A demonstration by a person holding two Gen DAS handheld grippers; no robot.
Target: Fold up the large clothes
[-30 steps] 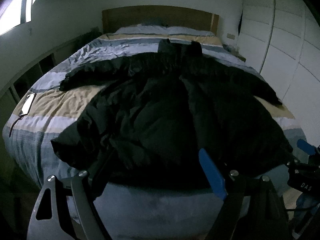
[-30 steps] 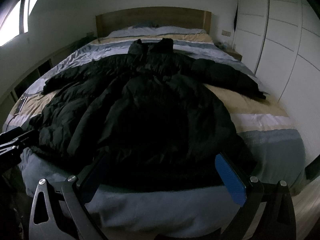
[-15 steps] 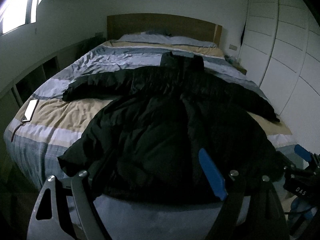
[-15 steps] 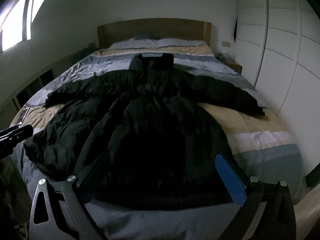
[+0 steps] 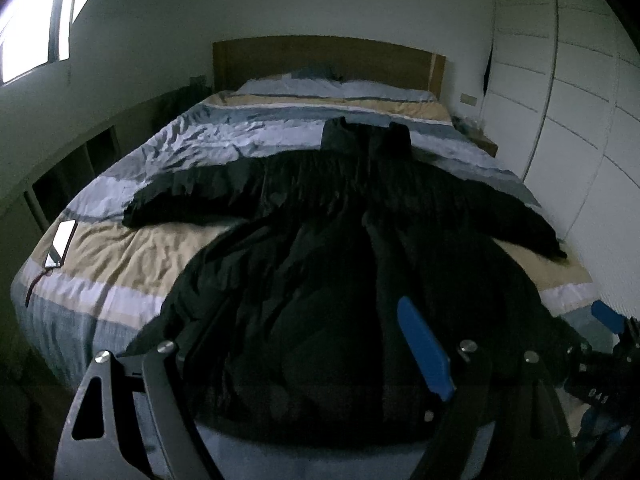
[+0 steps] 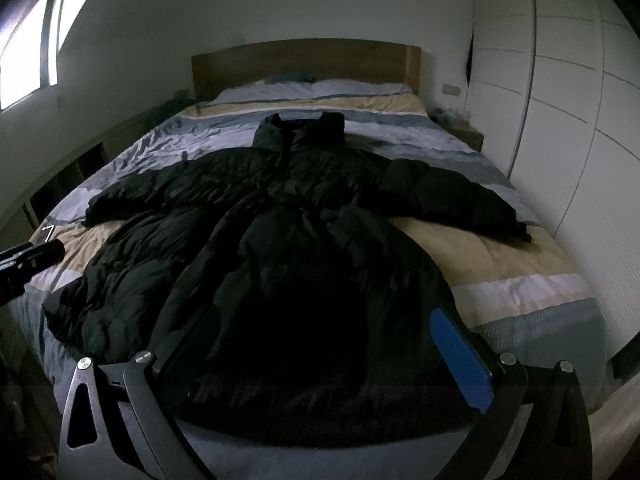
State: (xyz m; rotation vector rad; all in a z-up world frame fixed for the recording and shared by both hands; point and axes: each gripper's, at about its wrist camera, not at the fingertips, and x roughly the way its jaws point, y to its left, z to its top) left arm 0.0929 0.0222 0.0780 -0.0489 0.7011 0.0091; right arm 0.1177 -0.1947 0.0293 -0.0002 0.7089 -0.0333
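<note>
Left hand-held gripper (image 5: 308, 344) spread wide, empty, above foot edge of bed (image 5: 132, 264). Right hand-held gripper (image 6: 324, 344) likewise wide, empty. Black puffer coat (image 6: 288, 264) flat along bed centre, sleeves out, collar toward headboard (image 6: 304, 60). Phone (image 5: 60, 243) at left edge.

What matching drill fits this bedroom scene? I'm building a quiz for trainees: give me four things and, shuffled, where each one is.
Things:
1. black puffer coat
2. phone
3. pillows
4. left hand-held gripper

Places:
A. against the wooden headboard
B. open, at the coat's hem
C. spread out, sleeves out, on the striped duvet
D. near the bed's left edge

Pairs: 1-C, 2-D, 3-A, 4-B
</note>
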